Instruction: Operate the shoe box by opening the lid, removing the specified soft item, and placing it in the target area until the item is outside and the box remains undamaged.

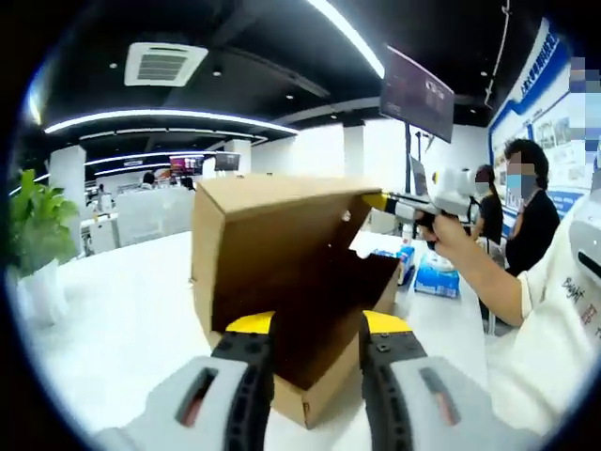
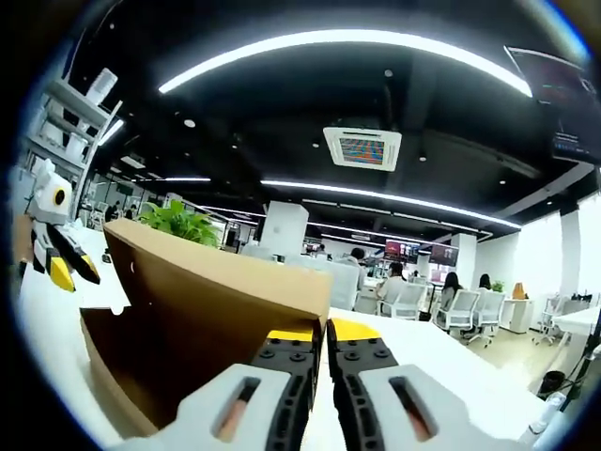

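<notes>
My left hand-held gripper (image 1: pixel 317 340) open at shoe box (image 1: pixel 282 272) wall | my right hand-held gripper (image 2: pixel 319 340) pinching raised lid (image 2: pixel 211 291) | white desk (image 1: pixel 122 319).

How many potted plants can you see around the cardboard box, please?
1: a leafy potted plant at the table's far edge, beyond the cardboard box; the right gripper view shows it behind the lid. Others may be hidden.

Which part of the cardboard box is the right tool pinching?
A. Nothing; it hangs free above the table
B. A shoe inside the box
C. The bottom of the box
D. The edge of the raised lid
D: in the right gripper view the right tool is closed on the edge of the lid, and in the left gripper view it meets the lid's raised corner while the box stands open.
</notes>
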Action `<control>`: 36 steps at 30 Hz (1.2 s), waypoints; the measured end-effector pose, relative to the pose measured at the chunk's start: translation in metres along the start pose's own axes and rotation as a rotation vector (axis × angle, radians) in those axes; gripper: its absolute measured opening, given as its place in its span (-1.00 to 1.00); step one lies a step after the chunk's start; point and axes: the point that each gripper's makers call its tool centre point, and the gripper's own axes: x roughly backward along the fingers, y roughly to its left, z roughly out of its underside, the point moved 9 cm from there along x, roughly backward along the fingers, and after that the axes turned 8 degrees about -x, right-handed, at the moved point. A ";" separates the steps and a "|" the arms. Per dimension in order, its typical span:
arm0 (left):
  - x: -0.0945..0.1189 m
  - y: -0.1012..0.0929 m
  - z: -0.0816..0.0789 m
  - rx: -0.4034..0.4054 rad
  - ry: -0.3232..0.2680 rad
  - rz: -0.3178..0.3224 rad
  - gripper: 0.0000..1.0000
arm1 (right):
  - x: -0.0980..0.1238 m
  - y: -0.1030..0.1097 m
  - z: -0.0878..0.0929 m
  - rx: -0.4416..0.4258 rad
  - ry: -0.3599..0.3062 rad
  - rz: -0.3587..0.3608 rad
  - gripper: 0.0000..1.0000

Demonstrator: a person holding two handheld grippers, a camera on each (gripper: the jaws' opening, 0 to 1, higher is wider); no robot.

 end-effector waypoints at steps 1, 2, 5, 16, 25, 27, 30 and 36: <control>0.007 0.004 0.001 -0.020 -0.002 -0.020 -0.26 | 0.001 0.000 0.000 -0.002 0.004 -0.004 -0.96; 0.011 0.010 -0.001 -0.026 -0.026 -0.045 -0.21 | 0.001 0.000 0.000 -0.003 0.005 -0.005 -0.96; 0.022 0.017 -0.010 0.052 -0.117 -0.057 -0.19 | 0.001 0.001 0.001 0.026 0.022 -0.010 -0.96; 0.022 0.008 -0.018 -0.013 -0.096 -0.015 -0.13 | 0.005 0.003 0.003 0.039 0.055 -0.044 -0.95; 0.024 -0.004 -0.040 0.056 -0.194 -0.049 -0.11 | 0.012 0.003 0.006 0.057 0.079 -0.064 -0.93; 0.024 -0.006 -0.041 0.037 -0.182 -0.048 -0.13 | 0.013 0.003 0.007 0.059 0.080 -0.067 -0.93; 0.026 -0.003 -0.035 -0.057 -0.113 -0.154 -0.22 | 0.014 0.003 0.009 0.050 0.079 -0.069 -0.93; 0.021 -0.004 -0.029 0.026 -0.144 -0.059 -0.14 | 0.017 0.004 0.012 0.048 0.078 -0.074 -0.93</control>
